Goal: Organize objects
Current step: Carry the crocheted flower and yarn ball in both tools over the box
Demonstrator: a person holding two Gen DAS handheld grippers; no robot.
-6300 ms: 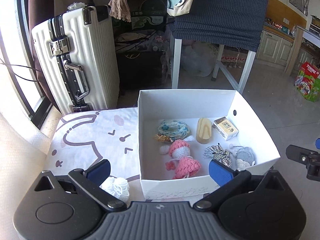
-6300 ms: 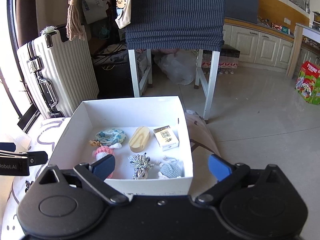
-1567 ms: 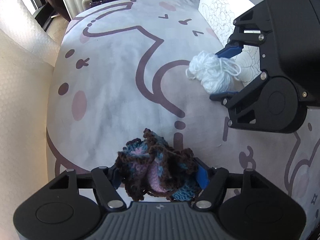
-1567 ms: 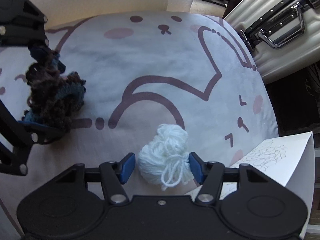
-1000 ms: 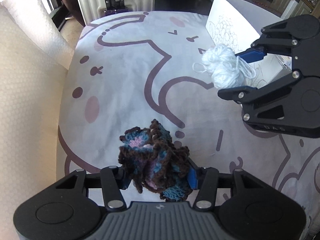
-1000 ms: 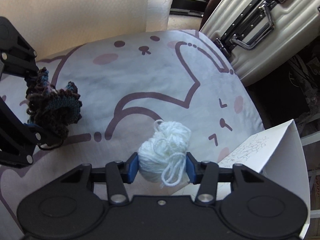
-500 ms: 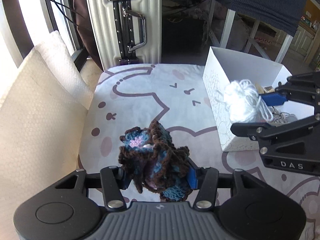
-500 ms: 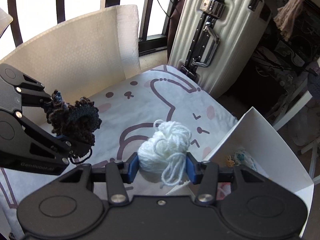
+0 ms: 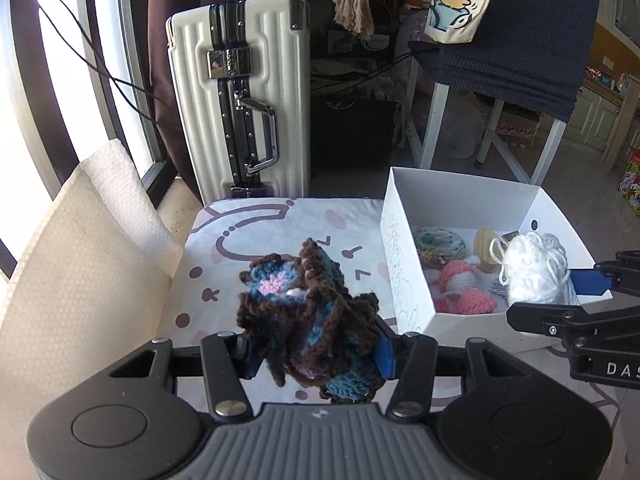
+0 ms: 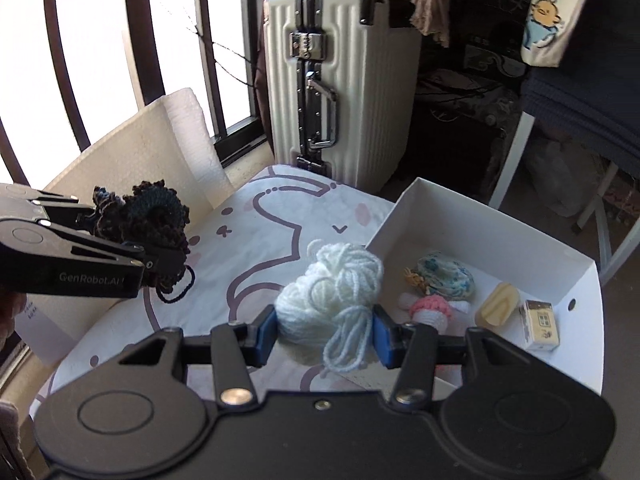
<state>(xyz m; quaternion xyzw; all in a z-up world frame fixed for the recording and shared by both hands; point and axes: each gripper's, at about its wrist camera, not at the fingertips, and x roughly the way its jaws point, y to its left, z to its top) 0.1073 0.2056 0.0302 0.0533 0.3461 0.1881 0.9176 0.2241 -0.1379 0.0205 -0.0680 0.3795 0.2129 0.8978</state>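
Left wrist view, lower centre: the left gripper is partly closed, its blue pads pressed against both sides of a crumpled brown-and-blue crochet piece. The piece bulges above and below the pads and hangs clear of the cartoon-print cloth beneath it. It is bunched into a rough lump with no clear long axis; a pink centre patch faces up and toward the camera.

Right wrist view, lower centre: the right gripper is likewise partly closed, its pads clamped on a white yarn ball. The ball is roughly round, and a loose loop of strands droops from it toward the bottom of the frame. It is held above the cloth, at the left edge of the white box.

The same gripper enters the left wrist view from the right edge, where the yarn ball appears over the box's near right corner.

Differences between views:
- The right wrist view shows the left gripper side-on at the left edge, the crochet piece appearing almost black, with a thin dark strand hanging below it.
- Only the left wrist view shows the blue and pink colouring.
- Only the right wrist view shows the small printed carton at the box's right side; in the left wrist view the yarn ball covers it.

Both views show, inside the box, a blue-green coiled piece, a pink crochet item and a pale wooden block. A white suitcase stands upright behind the cloth in the upper centre.
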